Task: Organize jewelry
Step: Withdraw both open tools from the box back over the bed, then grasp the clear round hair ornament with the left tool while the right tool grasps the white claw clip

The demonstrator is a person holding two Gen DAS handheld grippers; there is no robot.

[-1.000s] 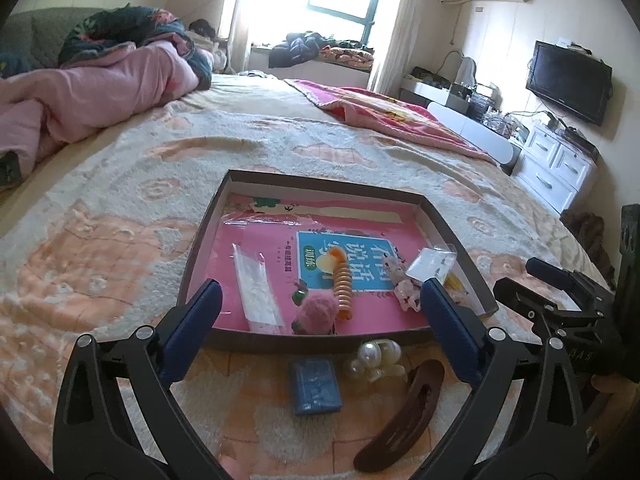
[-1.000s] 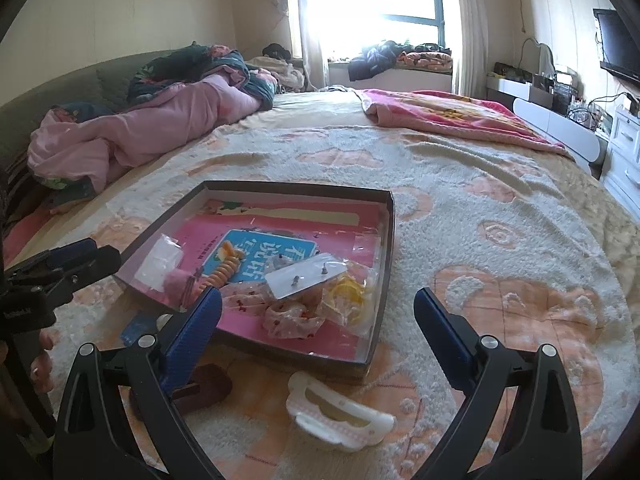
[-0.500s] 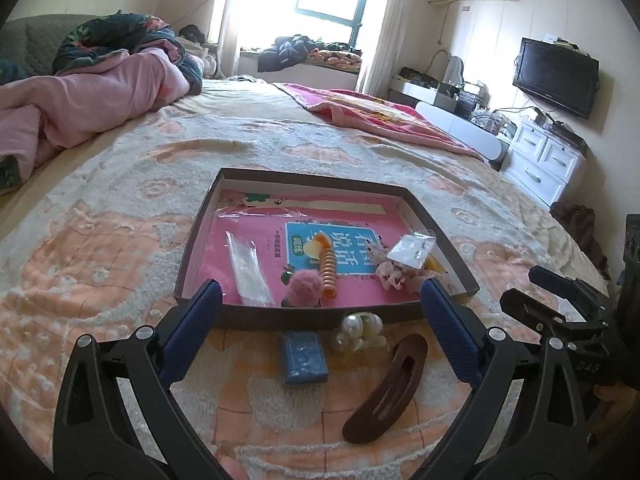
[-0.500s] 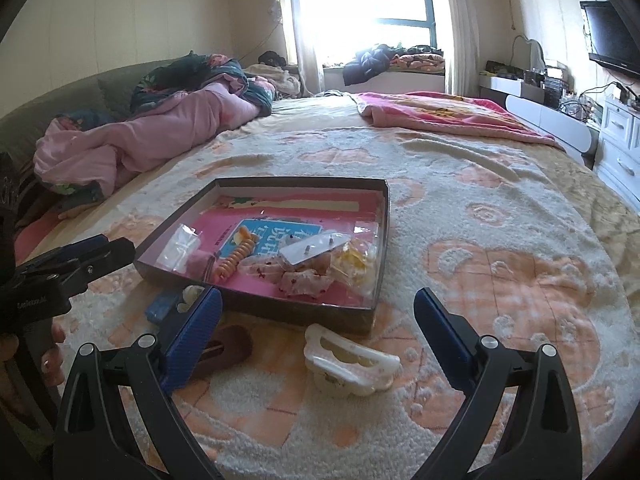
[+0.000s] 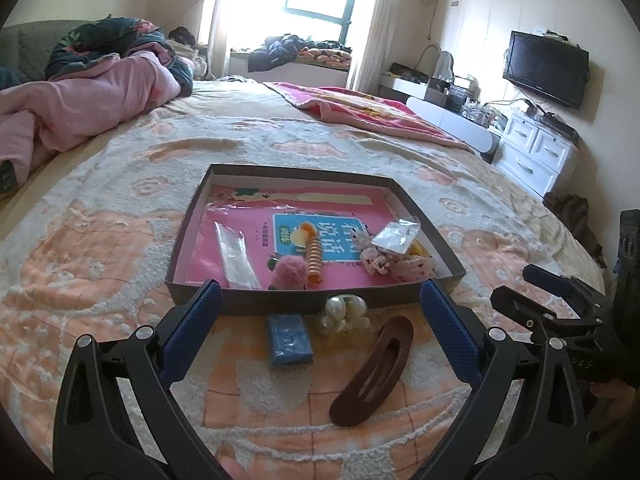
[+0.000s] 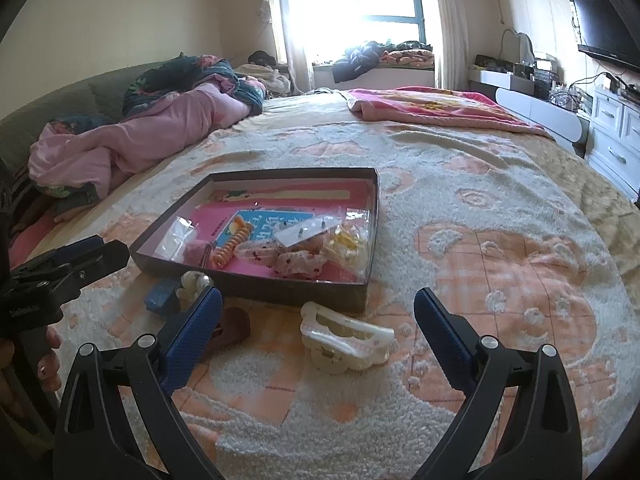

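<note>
Both tongs wide open, empty, held above the bed [image 5: 100,240]. Left tongs [image 5: 320,320] face the near wall of the shallow box [image 5: 188,216]. On the blanket just before that wall: blue block [image 5: 289,340], pearl cluster [image 5: 344,314] touching the box wall, brown hair clip [image 5: 374,364] with long axis diagonal, far end towards the box, near end towards the camera. Right tongs [image 6: 318,328] hover over a white claw clip [image 6: 346,340] lying just off the box's near right corner, long axis roughly left-right. Inside the box: orange spiral tie [image 5: 314,258], long axis near-far, pink pompom [image 5: 289,276], clear bags [image 5: 236,256], pink scrunchies [image 6: 300,264].
</note>
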